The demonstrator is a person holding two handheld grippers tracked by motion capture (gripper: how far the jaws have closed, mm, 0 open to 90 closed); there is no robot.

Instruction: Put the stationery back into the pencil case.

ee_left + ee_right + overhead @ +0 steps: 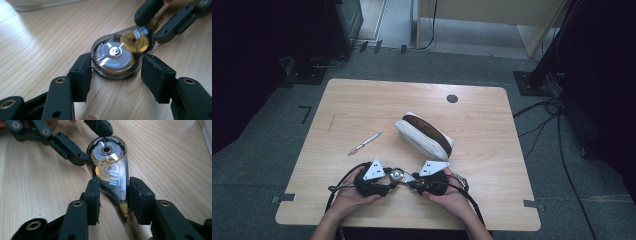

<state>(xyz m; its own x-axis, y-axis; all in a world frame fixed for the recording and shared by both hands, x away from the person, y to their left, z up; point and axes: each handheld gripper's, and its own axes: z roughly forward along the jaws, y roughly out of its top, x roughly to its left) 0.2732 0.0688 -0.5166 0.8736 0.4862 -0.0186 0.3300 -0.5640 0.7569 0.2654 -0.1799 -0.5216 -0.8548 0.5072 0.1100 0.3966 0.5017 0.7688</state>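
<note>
High view: pen (365, 143) lies on the table (362, 100) at left. My left tool (388, 181) pinches the round end of the correction tape dispenser (396, 174) near the front edge; my right tool (416, 183) clamps its narrow tip end. White pouch (422, 137) lies behind, apart.

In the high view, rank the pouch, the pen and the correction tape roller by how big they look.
1. Pouch, clearly the largest.
2. Pen, long but thin.
3. Correction tape roller, smallest, though the hand-held grippers cover part of it, so its place below the pen is unsure.
</note>
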